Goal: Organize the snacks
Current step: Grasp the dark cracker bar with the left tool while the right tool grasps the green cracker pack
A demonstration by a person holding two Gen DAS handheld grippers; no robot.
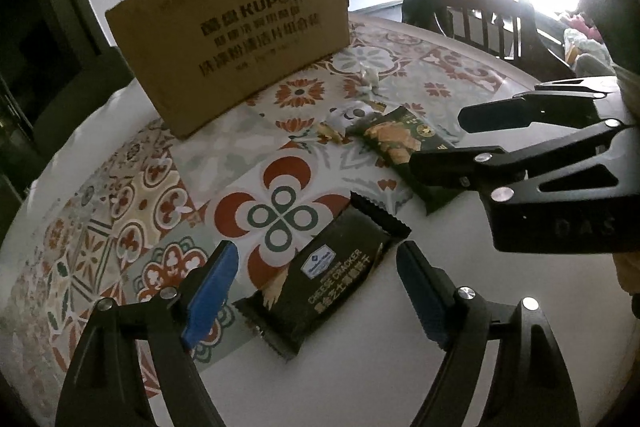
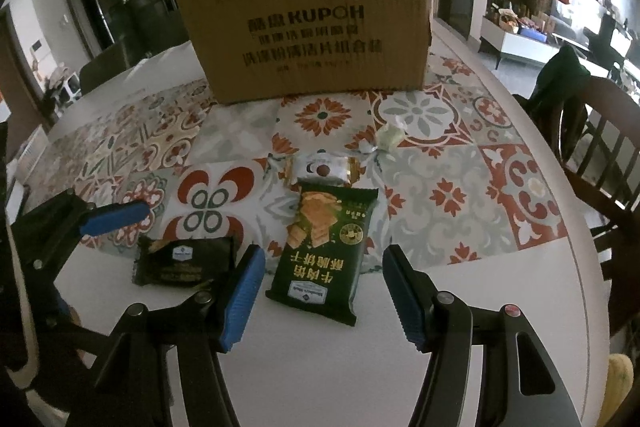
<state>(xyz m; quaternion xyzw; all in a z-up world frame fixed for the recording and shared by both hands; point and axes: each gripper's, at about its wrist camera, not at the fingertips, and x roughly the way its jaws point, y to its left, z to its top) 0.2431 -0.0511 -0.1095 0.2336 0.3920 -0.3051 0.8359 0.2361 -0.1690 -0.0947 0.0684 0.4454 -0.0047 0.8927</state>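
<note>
A round white table (image 2: 500,287) is covered in part by a patterned tile-print cloth (image 2: 436,163). At 12 o'clock a cardboard box (image 2: 308,31) is stood; its inside cannot be seen. A wooden chair (image 2: 592,163) is placed at 3 o'clock. The left gripper (image 1: 318,291) is held with fingers apart around a black cracker packet (image 1: 320,283). The right gripper (image 2: 324,291) is likewise spread about a green biscuit packet (image 2: 328,247). Beyond it, a small wrapped snack (image 2: 322,169) and a pale wrapped sweet (image 2: 388,139) are noted, details unclear. The room beyond is dim, the window glare overexposed.
</note>
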